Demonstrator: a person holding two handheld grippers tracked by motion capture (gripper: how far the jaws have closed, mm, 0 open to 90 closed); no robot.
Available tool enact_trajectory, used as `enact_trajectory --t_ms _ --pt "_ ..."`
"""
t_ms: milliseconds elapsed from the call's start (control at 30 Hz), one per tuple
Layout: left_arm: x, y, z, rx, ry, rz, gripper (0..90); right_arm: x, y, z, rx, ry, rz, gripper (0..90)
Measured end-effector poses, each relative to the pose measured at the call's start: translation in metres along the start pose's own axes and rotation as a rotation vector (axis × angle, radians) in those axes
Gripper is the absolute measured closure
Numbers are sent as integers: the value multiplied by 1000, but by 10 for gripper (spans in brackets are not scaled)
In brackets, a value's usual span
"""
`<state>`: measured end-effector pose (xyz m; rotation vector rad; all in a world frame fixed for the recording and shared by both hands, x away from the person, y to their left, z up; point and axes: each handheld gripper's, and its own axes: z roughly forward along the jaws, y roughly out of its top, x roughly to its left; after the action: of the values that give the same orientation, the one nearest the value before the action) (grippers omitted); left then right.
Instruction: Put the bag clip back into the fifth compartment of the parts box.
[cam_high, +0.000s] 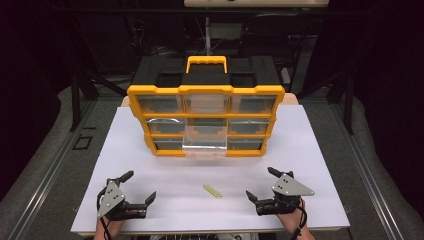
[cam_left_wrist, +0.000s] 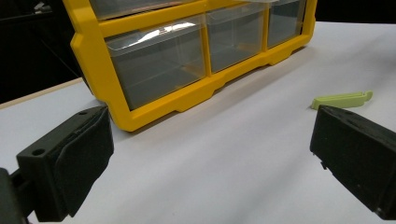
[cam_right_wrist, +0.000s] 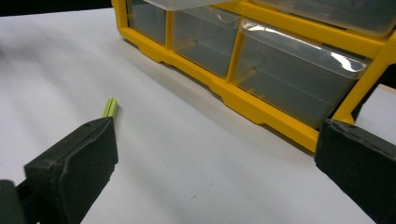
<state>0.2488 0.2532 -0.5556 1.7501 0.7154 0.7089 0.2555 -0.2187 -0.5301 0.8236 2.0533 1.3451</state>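
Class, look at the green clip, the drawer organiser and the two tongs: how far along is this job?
Done: one clear drawer in the yellow organiser, bottom row middle, already stands pulled out. In hand: nothing; the left tongs and right tongs are both open and empty, either side of the green clip. Left: the clip lies untouched on the white board, so picking it up and probably dropping it in the open drawer remains.

One organizer (cam_high: 205, 120), one green clip (cam_high: 212, 191), two tools.
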Motion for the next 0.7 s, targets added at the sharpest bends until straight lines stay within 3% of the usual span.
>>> enact_trajectory --t_ms 700 --pt "1 0 0 12 11 -2 0 19 18 35 130 62 7 2"
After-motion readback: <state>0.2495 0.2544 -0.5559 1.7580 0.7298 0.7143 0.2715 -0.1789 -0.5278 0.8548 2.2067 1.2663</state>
